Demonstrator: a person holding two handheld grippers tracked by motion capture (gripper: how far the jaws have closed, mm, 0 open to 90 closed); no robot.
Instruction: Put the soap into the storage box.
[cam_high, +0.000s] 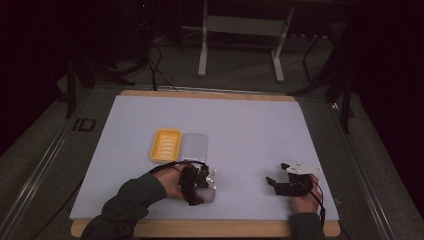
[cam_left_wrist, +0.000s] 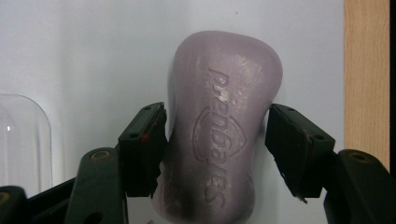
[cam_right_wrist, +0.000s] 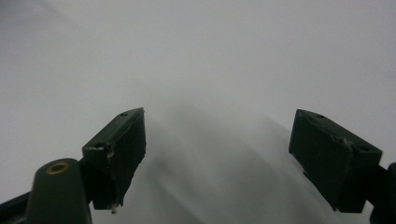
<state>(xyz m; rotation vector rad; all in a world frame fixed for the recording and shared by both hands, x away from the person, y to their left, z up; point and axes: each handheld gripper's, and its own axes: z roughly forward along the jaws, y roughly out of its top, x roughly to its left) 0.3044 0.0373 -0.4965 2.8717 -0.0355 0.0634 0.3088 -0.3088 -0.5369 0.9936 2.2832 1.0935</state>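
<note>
A purple soap bar (cam_left_wrist: 224, 130) with a raised brand name lies on the white mat near the front edge (cam_high: 209, 195). My left gripper (cam_left_wrist: 217, 135) straddles its narrow waist, one black pad (cam_left_wrist: 142, 144) against each side, shut on it; in the high view this gripper (cam_high: 201, 192) sits low at the front left of centre. My right gripper (cam_high: 276, 173) rests at the front right, held by a hand, and stands open over bare mat (cam_right_wrist: 217, 149) with nothing between its fingers.
A yellow ribbed soap dish (cam_high: 165, 145) and its clear lid (cam_high: 195, 146) lie side by side behind the left gripper; the lid's edge (cam_left_wrist: 21, 140) is beside the left jaw. The table's wooden edge (cam_left_wrist: 366, 79) runs close by the soap.
</note>
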